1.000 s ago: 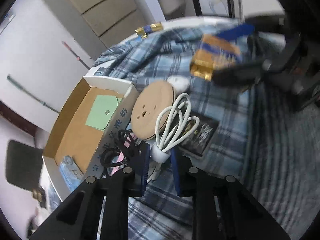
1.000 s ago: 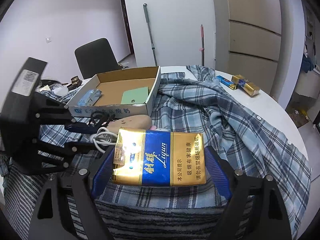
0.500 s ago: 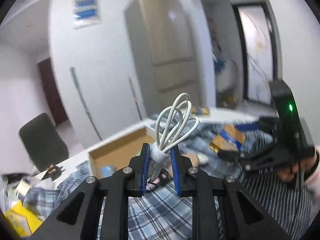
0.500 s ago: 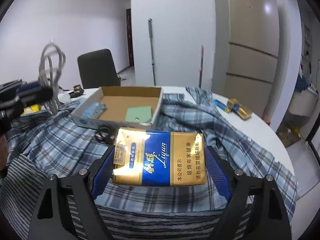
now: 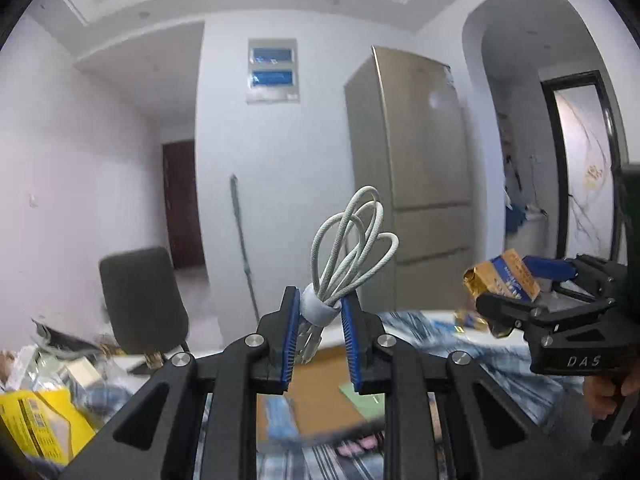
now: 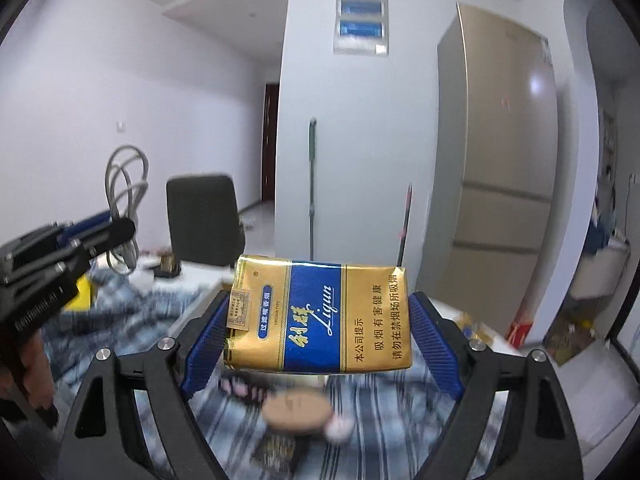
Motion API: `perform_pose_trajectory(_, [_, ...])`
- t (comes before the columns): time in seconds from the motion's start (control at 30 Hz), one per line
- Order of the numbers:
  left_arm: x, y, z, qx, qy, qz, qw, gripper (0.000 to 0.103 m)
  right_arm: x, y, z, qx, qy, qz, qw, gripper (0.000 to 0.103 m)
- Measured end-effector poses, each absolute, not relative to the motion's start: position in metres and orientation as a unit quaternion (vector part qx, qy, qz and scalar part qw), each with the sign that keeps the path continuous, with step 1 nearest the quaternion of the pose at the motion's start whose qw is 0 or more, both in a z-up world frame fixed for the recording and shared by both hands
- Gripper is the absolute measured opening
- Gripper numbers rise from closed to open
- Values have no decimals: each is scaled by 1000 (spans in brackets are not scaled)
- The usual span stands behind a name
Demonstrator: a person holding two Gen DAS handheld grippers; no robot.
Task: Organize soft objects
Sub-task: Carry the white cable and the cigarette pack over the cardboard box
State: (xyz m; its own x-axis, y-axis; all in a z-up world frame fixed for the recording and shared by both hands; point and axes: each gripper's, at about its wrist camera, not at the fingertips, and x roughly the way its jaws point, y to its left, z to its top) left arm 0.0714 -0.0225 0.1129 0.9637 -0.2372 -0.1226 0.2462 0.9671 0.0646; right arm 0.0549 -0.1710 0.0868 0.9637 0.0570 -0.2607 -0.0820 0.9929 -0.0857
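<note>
My left gripper (image 5: 319, 322) is shut on a coiled white cable (image 5: 352, 258), gripped at its white band, loops pointing up. It is held high above the table. My right gripper (image 6: 320, 338) is shut on a gold and blue soft cigarette pack (image 6: 320, 318), also held high. The pack also shows in the left wrist view (image 5: 502, 280) at the right, in the right gripper (image 5: 516, 300). The cable (image 6: 126, 204) and left gripper (image 6: 100, 236) show at the left of the right wrist view.
Below lie a blue plaid cloth (image 6: 132, 320), an open cardboard box (image 5: 320, 380) with a green card (image 5: 364, 394), a round brown reel (image 6: 298, 412), a yellow box (image 5: 36, 424). A dark chair (image 5: 142, 300), a mop (image 5: 242, 240) and a fridge (image 5: 416, 184) stand behind.
Both grippers have risen and tilted up from the table, each still holding its object. The table has dropped to the bottom of both views.
</note>
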Motion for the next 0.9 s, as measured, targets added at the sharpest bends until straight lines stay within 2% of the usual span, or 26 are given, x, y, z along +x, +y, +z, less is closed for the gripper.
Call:
perform_pose_trajectory(0.13, [107,-20,120,26,43,-96,994,22,84,-168,107,-20,111,44,993,85])
perform_pose_trajectory(0.33, [170,-6,104,-5,70,-67,995,22,143,-166,107,13,120,25,992,85])
perform_pose_trajectory(0.63, [234,-5,41,11,202,-59,977,22,195,-157,48,0,198,25,980,85])
perform_pose_trajectory(0.77, [251,-5,12,13,275,-75,958,22,214,-159,20,9,255,44,966,85])
perform_pose_trajectory(0.9, [259,-7,-14,22,316,-80,945,22,223,-161,4,4,280,38,959,85])
